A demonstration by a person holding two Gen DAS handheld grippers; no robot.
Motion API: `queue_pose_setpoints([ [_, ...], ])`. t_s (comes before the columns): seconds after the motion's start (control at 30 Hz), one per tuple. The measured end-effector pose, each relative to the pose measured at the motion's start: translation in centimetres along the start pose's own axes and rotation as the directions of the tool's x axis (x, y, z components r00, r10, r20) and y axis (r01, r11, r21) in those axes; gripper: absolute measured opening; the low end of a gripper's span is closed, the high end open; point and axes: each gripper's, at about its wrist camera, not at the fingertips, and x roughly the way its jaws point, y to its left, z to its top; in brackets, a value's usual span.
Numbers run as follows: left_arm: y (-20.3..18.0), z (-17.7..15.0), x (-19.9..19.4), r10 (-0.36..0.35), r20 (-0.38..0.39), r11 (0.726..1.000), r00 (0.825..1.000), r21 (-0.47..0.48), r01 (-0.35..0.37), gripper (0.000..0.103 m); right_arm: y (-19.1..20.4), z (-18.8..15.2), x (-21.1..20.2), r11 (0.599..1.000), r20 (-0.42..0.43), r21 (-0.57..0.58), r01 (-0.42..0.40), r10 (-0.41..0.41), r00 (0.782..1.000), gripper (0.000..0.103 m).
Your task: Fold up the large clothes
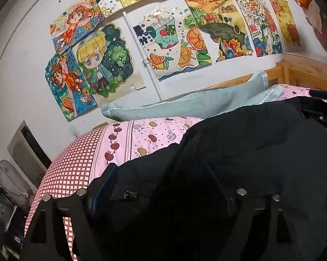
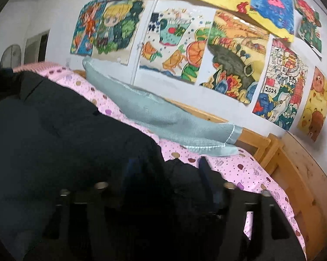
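Left wrist view: left gripper (image 1: 161, 187) jaws stand open over the dark garment (image 1: 239, 143) laid on the bed (image 1: 141, 134); right gripper (image 2: 165, 174) likewise open, fold apparently released.

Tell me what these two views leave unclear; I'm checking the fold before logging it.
- Dark garment: near half lost in shadow behind the left gripper; fold lines unreadable.
- Right gripper: blurred, dark against cloth; its pads' contact unclear.
- Garment type: no sleeve or collar distinguishable.
- Bedsheet: mostly covered by the garment and pale blue blanket.
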Motion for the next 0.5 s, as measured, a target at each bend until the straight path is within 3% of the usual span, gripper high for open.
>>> queue_pose_setpoints([
  [0.03, -0.1, 0.0, -0.2, 0.009, 0.004, 1.000, 1.000, 0.012, -0.009, 0.084, 0.0, 0.0, -0.4, 1.000, 0.012, 0.002, 0.004, -0.004, 1.000, 0.076],
  [0.2, -1.1, 0.1, -2.7, 0.084, 0.062, 0.990, 0.995, 0.104, -0.090, 0.089, 0.1, 0.4, -3.6, 1.000, 0.107, -0.013, -0.014, 0.015, 0.994, 0.084],
  [0.27, -0.8, 0.1, -4.4, 0.078, 0.104, 0.993, 0.992, 0.083, -0.086, 0.092, -0.2, 0.7, -5.3, 0.999, 0.154, -0.009, -0.037, 0.038, 0.987, 0.094],
  [0.37, 0.1, 0.2, -6.6, 0.058, 0.157, 0.998, 0.986, 0.024, -0.062, 0.097, -0.3, 1.0, -7.1, 0.998, 0.188, -0.006, -0.059, 0.060, 0.980, 0.096],
  [0.5, 0.6, -0.1, -8.4, 0.006, 0.170, 1.000, 0.985, -0.011, -0.004, 0.100, -0.1, 0.9, -9.3, 0.994, 0.182, -0.024, -0.105, 0.108, 0.977, 0.096],
])
